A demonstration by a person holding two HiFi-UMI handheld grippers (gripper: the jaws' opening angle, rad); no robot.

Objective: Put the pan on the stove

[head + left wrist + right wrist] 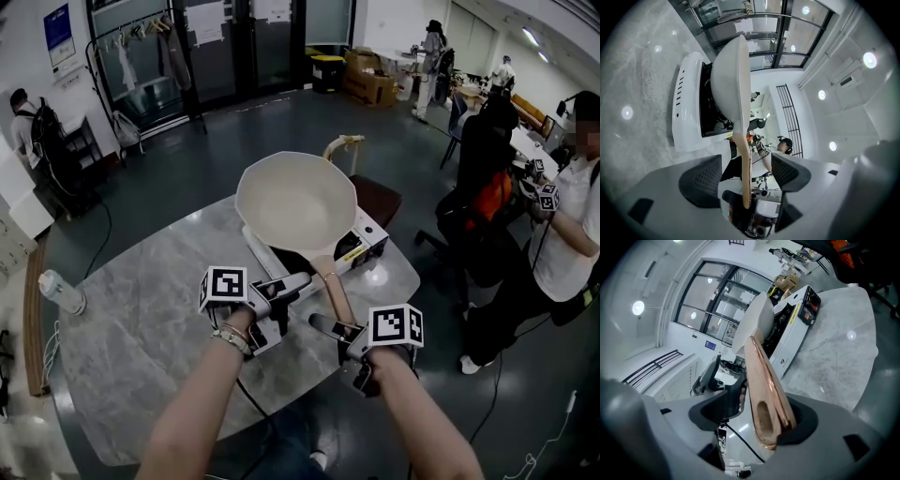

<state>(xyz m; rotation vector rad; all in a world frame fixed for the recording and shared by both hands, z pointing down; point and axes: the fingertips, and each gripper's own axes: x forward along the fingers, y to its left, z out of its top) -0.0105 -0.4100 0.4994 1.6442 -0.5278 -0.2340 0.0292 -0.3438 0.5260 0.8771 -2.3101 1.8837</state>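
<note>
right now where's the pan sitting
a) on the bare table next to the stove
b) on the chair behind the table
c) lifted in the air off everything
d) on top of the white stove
d: the pan rests on top of the white stove, which stands on the table; the left gripper view also shows it seated over the burner.

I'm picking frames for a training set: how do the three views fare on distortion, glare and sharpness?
Head view: slight bending at the edges, even light, the pan sharp. Left gripper view: strong fisheye with dark corners, ceiling lights mirrored as bright spots on the marble table. Right gripper view: same fisheye, a glare streak along the pan's handle.
</note>
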